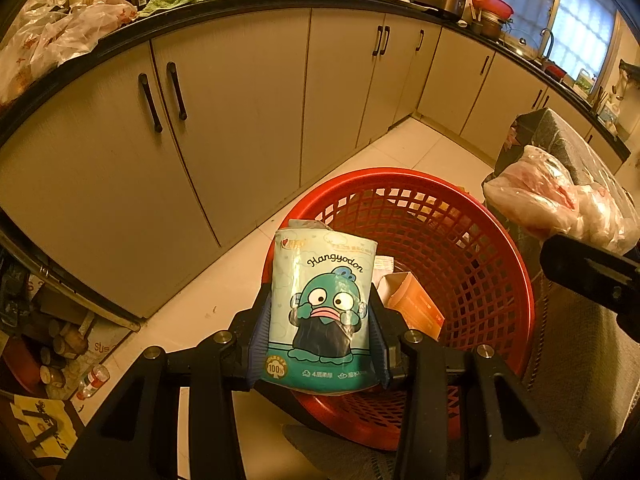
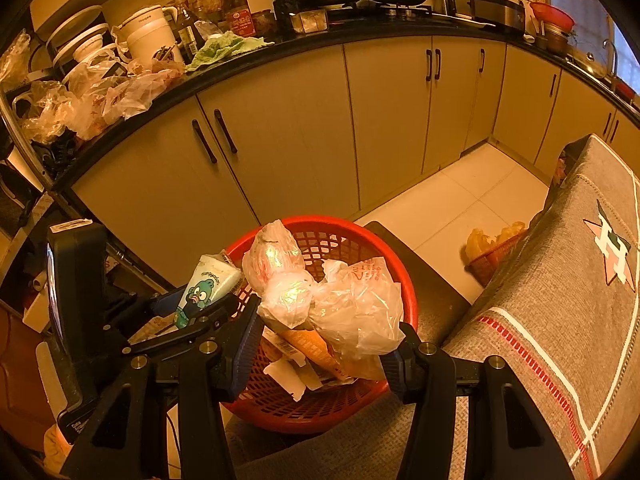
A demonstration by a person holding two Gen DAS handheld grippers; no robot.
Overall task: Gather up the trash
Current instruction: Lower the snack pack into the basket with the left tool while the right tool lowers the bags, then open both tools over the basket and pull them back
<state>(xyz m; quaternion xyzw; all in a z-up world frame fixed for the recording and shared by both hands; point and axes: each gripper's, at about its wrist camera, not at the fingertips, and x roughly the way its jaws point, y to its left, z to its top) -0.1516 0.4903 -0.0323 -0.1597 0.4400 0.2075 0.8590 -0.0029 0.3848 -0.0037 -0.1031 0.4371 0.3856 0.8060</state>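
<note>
Both wrist views look steeply down, close above the red basket (image 1: pixel 496 240) (shared).

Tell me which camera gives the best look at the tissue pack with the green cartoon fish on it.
The left wrist view. There the tissue pack faces the camera, clamped in the left gripper over the red basket, its printing readable. The right wrist view shows it small and tilted at the left, partly hidden behind gripper parts.

Left hand-held gripper (image 1: pixel 320 320) and right hand-held gripper (image 2: pixel 324 328) both angle downward, each clamped.
</note>
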